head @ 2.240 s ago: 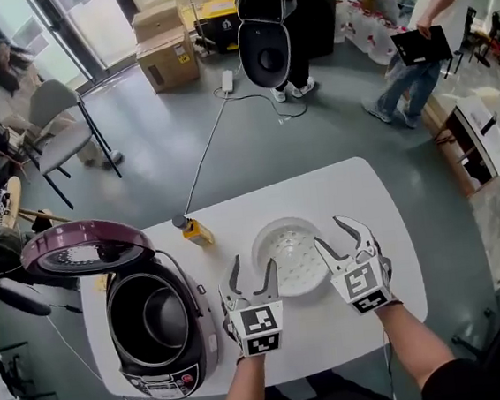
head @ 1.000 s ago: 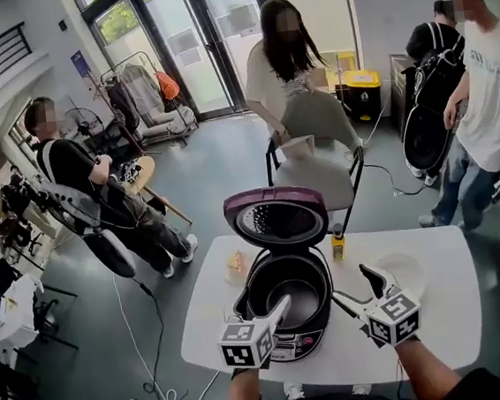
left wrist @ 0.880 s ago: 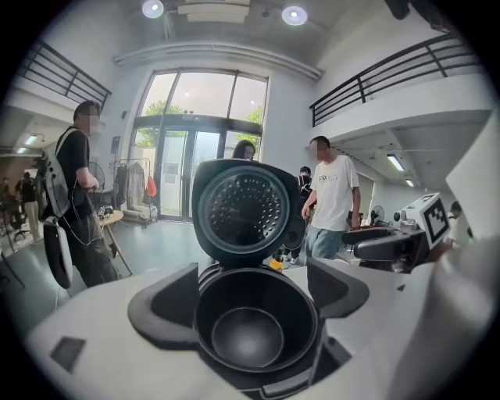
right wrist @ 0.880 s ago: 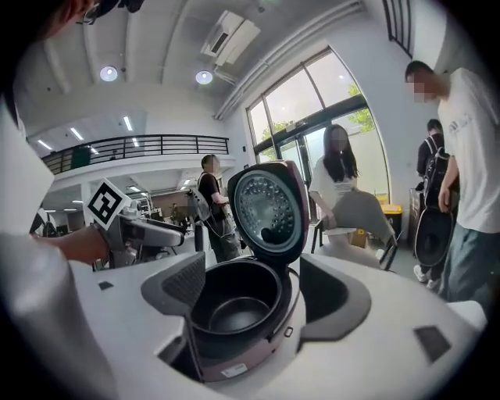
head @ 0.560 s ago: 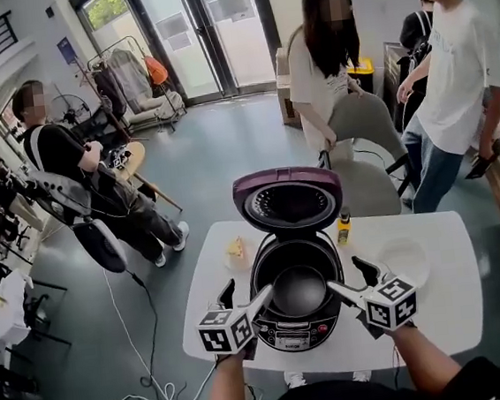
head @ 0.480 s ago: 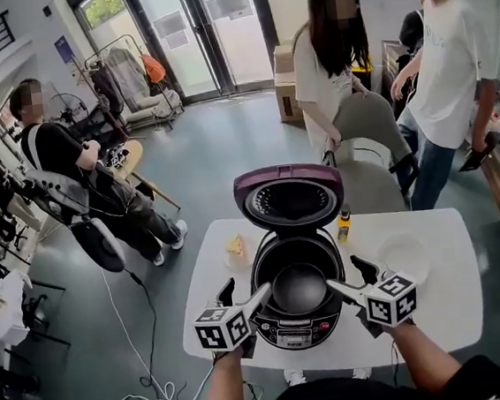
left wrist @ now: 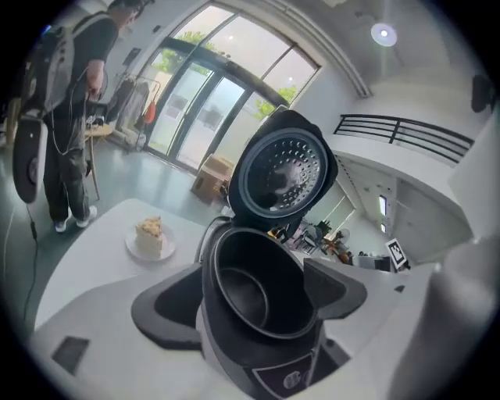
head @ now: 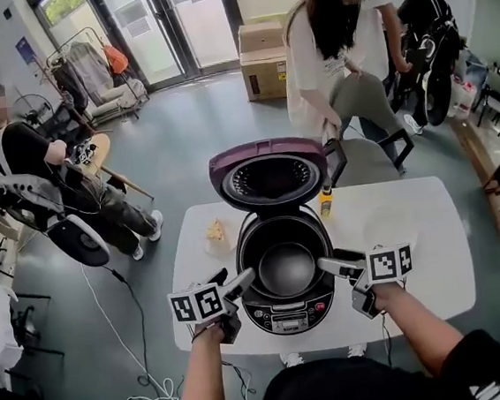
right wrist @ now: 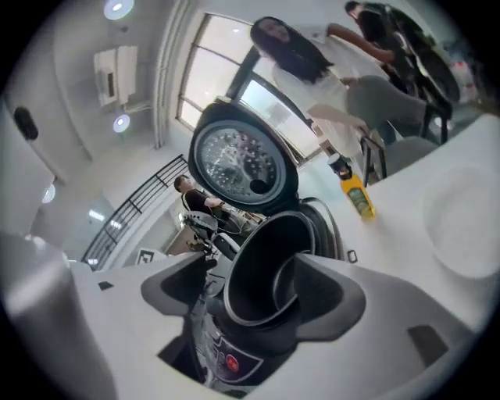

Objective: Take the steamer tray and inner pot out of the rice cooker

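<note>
The rice cooker (head: 290, 310) stands on the white table with its purple lid (head: 268, 177) raised. Its dark inner pot (head: 286, 268) sits inside, also seen from the left gripper view (left wrist: 250, 293) and the right gripper view (right wrist: 262, 273). The white steamer tray (head: 391, 224) lies on the table to the cooker's right (right wrist: 462, 225). My left gripper (head: 230, 284) is at the cooker's front left, open and empty (left wrist: 250, 303). My right gripper (head: 338, 263) is at the front right rim, open with nothing gripped (right wrist: 248, 295).
A yellow bottle (head: 326, 203) stands behind the cooker on the right. A plate with a piece of cake (head: 215, 234) sits at the back left. A person and a grey chair (head: 363, 163) are just beyond the table's far edge. Cables lie on the floor at the left.
Both grippers have sunk and rolled, closing in on the cooker's front rim from either side. The head view has tilted further down over the table.
</note>
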